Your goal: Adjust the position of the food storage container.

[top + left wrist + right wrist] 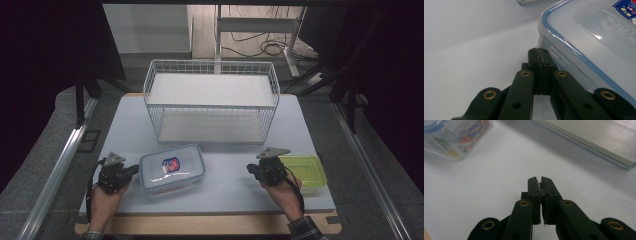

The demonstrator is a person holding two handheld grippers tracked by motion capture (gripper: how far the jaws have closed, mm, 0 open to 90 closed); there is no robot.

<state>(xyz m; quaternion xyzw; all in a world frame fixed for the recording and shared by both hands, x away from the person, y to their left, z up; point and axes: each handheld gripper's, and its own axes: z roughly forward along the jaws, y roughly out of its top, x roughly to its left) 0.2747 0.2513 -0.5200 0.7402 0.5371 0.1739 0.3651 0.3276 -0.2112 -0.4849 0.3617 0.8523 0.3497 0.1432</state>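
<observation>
One clear lidded container [172, 169] looks light, rigid and slick, so with the clenched, empty left gripper [134, 171] touching its side, I'd grab its rim.

The left gripper [539, 53] sits low over the white tabletop [474, 50], its two black jaws pressed flat together with nothing between them. Right at the fingertips, just off to the right, is the clear plastic container [584, 45], its rounded corner almost against the closed tips; whether they touch cannot be told. A blue seal [549, 27] runs along the lid's edge above the fingers, and a colourful label [626, 8] peeks in far beyond them.
</observation>
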